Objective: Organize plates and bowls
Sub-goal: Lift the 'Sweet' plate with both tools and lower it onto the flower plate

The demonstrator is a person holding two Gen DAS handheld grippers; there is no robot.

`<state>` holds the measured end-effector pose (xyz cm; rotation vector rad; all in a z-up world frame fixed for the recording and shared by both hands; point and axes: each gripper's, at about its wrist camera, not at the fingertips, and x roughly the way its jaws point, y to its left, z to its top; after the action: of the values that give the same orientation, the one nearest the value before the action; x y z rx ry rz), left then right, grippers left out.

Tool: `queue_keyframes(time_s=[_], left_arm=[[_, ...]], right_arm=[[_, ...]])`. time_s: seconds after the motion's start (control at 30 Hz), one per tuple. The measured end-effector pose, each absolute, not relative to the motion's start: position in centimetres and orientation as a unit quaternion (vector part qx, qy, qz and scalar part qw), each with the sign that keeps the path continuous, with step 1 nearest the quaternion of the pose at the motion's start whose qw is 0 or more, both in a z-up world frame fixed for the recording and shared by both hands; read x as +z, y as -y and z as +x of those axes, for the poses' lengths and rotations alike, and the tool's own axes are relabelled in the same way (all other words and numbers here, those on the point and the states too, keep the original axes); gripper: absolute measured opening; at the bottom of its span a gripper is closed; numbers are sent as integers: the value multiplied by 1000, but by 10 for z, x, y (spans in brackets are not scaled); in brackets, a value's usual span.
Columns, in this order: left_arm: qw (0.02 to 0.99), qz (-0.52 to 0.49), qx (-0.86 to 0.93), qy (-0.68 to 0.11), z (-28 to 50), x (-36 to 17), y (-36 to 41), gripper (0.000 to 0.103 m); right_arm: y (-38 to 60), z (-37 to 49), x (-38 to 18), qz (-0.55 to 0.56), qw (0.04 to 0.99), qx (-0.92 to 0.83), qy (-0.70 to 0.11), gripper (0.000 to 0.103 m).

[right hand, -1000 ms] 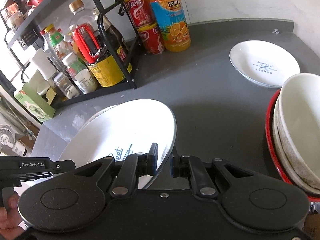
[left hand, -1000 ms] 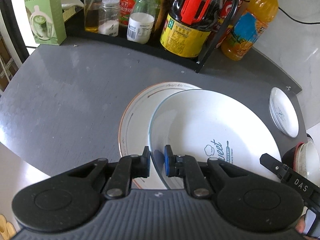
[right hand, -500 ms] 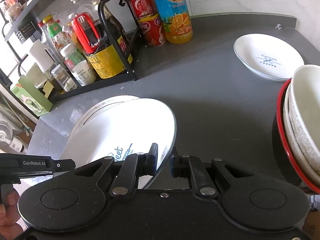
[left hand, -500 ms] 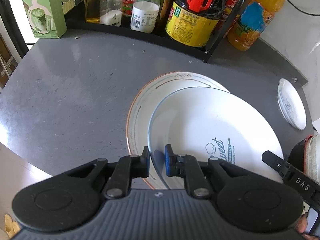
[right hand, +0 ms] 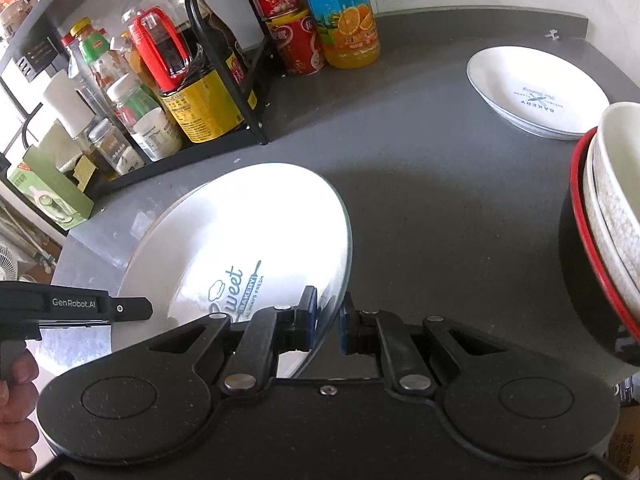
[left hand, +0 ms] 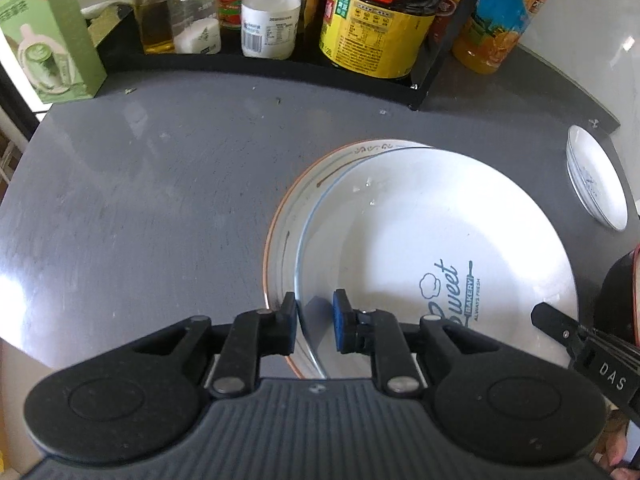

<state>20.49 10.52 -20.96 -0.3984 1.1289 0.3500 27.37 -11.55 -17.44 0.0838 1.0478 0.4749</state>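
A white "Sweet Bakery" plate [left hand: 432, 240] is held over a larger orange-rimmed plate [left hand: 280, 236] that lies on the grey table. My left gripper [left hand: 315, 320] is shut on the white plate's near-left rim. My right gripper [right hand: 327, 318] is shut on the same plate [right hand: 240, 240] at its right rim. A small white plate [right hand: 536, 92] lies at the far right. Stacked bowls [right hand: 608, 216], white inside a red-rimmed black one, stand at the right edge; they also show in the left wrist view [left hand: 624, 292].
A black rack [left hand: 280, 60] with sauce bottles and jars lines the back of the table. An orange juice bottle [right hand: 340, 12] and red cans [right hand: 292, 40] stand beside it. A green carton [left hand: 48, 36] stands at the back left. The table edge curves at the near left.
Both grippers have carried the white plate further over the orange-rimmed plate, so it covers more of it. The grip on both sides is unchanged.
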Motion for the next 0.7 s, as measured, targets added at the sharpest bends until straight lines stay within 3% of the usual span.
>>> queue_keyframes(time_s=[0.47, 0.6, 0.7], left_arm=[[810, -166, 118, -549, 219, -215, -115, 17], [810, -163, 115, -551, 220, -215, -115, 17], [810, -165, 112, -552, 221, -216, -116, 17]], right_arm=[[129, 288, -173, 100, 827, 199, -516, 15], [132, 285, -169, 102, 822, 209, -520, 7], [130, 283, -168, 93, 826, 209, -514, 7]])
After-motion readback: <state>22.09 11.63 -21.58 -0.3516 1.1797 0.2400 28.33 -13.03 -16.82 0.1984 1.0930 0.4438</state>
